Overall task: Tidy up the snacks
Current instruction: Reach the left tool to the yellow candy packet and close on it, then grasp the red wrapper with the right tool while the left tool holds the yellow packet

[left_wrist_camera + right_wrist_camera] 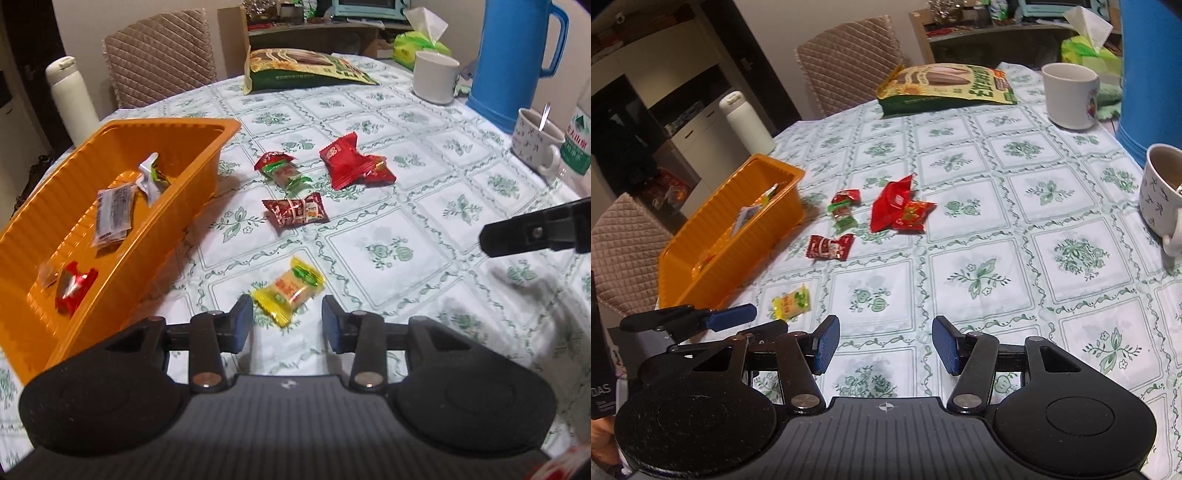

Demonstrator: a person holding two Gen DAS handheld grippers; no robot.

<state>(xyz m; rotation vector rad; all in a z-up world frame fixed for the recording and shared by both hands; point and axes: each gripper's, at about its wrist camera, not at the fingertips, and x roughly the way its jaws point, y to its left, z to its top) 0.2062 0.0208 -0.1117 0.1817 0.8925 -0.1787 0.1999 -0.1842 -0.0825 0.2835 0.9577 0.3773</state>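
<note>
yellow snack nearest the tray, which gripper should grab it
Left. The left gripper is open with the yellow snack just ahead between its fingers; the right gripper faces bare tablecloth farther away.

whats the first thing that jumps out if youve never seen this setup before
The ribbed orange plastic tray on the table's left side, already holding a few wrapped snacks. Next, the red and dark-red wrapped snacks scattered on the green-patterned white tablecloth mid-table, and the yellow wrapped snack lying just ahead of the open left gripper. The tall blue plastic jug stands far right.
</note>
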